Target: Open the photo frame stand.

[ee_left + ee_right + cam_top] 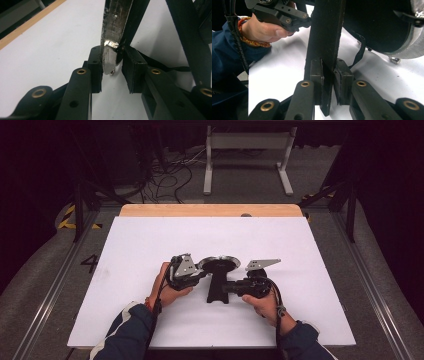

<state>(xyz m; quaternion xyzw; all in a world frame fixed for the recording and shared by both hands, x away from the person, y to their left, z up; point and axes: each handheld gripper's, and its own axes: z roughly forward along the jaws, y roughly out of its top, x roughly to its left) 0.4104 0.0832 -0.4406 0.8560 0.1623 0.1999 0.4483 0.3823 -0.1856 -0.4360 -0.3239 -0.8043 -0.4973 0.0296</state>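
A round disc with a silver rim (pixel 218 264) stands on edge on a black stand (pixel 218 292) in the middle of the white tabletop (pixel 150 240). From the left, my left gripper (pixel 202 272) reaches the disc. In the left gripper view this gripper (pixel 112 72) is shut on the silver rim (pixel 111 37), with a pad on each side. My right gripper (pixel 225 289) comes in from the right, low on the stand. The right gripper view shows it (pixel 328 80) shut on the black upright (pixel 325 37), with the disc (pixel 382 27) behind.
The white sheet covers a wooden table whose far edge (pixel 210 210) shows bare. Beyond it a white metal frame (pixel 247 150) and loose cables (pixel 165 175) lie on the floor. A hand in a blue sleeve (pixel 262 30) holds the left gripper beyond the upright.
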